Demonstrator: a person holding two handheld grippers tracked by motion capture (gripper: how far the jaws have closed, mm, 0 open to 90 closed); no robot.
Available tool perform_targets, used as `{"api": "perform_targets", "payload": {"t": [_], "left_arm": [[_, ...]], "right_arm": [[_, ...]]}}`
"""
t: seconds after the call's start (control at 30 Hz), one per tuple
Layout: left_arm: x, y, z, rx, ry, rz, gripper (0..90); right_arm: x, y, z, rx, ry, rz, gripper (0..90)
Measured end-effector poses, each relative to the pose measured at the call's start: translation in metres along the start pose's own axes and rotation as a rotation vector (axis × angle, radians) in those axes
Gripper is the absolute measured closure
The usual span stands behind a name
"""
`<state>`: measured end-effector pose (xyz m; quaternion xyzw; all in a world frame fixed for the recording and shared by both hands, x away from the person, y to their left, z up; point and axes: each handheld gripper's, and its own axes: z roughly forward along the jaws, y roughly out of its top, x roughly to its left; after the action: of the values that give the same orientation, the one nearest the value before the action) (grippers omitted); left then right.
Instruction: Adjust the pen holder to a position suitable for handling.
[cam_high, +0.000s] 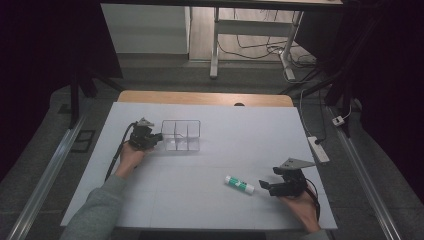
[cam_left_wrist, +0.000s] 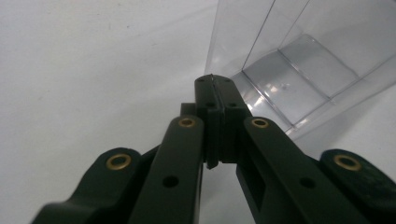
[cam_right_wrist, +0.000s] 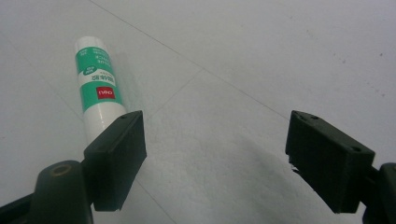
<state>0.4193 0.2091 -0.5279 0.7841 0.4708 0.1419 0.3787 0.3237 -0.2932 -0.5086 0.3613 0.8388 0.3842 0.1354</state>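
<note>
High view showed a white worktop (cam_high: 210, 150) with the left gripper (cam_high: 156, 137) near its far-left part, its tips touching the left wall of a clear plastic organizer (cam_high: 181, 135) that stood upright and was split into compartments. Toward the near-right corner lay a glue stick (cam_high: 239, 184), white with a green label, flat on its side, and just to its right the right gripper (cam_high: 266, 186) pointed at it, held by a hand (cam_high: 300, 207) that came in from the near edge. Left gripper view showed the left gripper (cam_left_wrist: 213, 80) with its jaws pressed together on a thin edge of the clear plastic organizer (cam_left_wrist: 299, 84), apparently the wall, whose bare compartments stretched away behind the tips. Right gripper view showed the right gripper (cam_right_wrist: 236, 154) with its jaws spread wide and nothing between them; the glue stick (cam_right_wrist: 97, 86) lay on the worktop (cam_right_wrist: 280, 56) just beyond the left jaw, partly hidden by it, outside the gap and not gripped.
</note>
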Motion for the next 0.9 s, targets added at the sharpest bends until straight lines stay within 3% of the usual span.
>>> {"api": "perform_targets", "payload": {"t": [0.57,0.9], "left_arm": [[-0.027,0.012,0.014,0.012,-0.043,0.071,89.1],[-0.041,0.021,0.025,0.015,-0.067,0.092,89.1]], "right_arm": [[0.0,0.0,0.0,0.002,0.0,0.002,20.1],[0.0,0.0,0.0,0.003,0.0,0.002,20.1]]}}
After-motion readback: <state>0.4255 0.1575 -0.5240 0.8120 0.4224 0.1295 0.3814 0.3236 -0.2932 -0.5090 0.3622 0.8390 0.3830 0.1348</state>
